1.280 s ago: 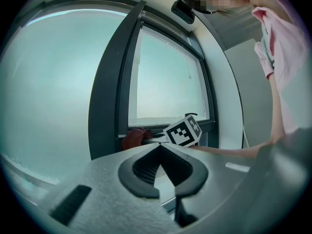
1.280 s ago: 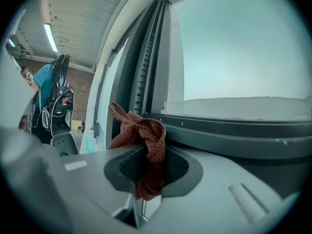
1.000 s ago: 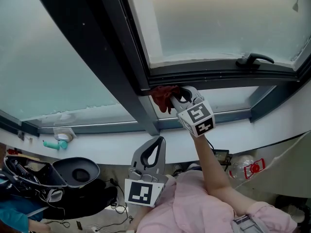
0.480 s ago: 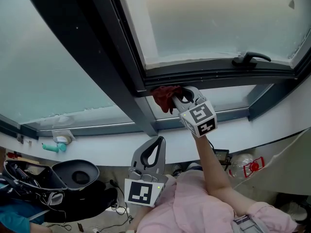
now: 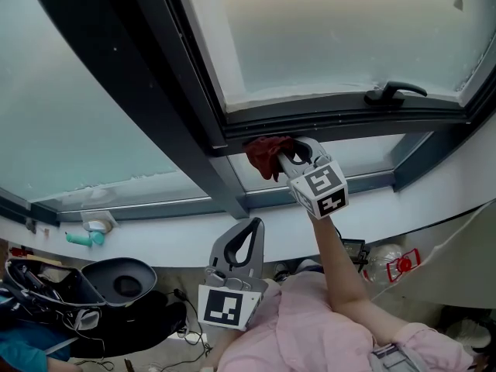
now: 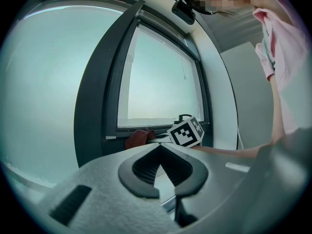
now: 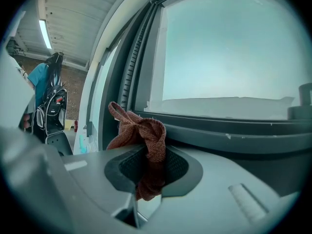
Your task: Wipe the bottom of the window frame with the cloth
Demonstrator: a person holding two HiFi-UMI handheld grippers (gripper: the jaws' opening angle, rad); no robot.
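While the cloth (image 5: 263, 154) is pinched between the jaws of the right hand-held gripper (image 5: 285, 158), it is held up at the bottom rail of the frame (image 5: 349, 119), at the rail's left end, just beside the thick dark post (image 5: 182, 91) that slants between the two panes. By the head view the cloth is seen to touch the underside of that rail. In the right gripper view the cloth (image 7: 142, 130) is shown bunched into a reddish-brown wad: part of it is raised above the jaw tips and part is hung down between them, with the grey rail (image 7: 234, 130) close behind. A black handle (image 5: 395, 92) is mounted on the same rail, well apart from the cloth and to its right. The right arm, in a pink sleeve (image 5: 310, 332), is stretched up to the window. The left hand-held gripper (image 5: 251, 225) is kept low, near the person's body and below the white sill (image 5: 163, 235), well apart from the frame; its jaws are pressed together at the tips, and nothing is held between them.
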